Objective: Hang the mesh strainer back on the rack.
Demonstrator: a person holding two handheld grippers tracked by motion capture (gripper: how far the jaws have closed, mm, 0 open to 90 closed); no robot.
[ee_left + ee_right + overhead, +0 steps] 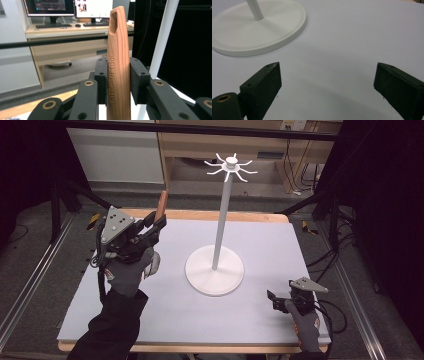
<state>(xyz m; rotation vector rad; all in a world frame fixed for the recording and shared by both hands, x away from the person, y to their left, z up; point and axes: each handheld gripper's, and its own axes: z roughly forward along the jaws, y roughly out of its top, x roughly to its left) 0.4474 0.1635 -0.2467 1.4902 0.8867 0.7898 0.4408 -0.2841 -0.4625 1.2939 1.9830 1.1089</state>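
Currently my left tongs (159,224) are clamped on the long reddish-brown wooden kitchen-tool handle (118,67), both black pads pressed flat against its sides, above the left rear of the pale grey tabletop (270,245). Its long axis runs near upright; the slotted end points up and tilts slightly away from me. To the right stands the white hook stand with round base (215,270), its pole close beside the handle in the left gripper view. My right tongs (327,82) rest low over the tabletop with jaws well apart, nothing between them. The handle's lower end is cut off below the pads, so its working end is hidden.
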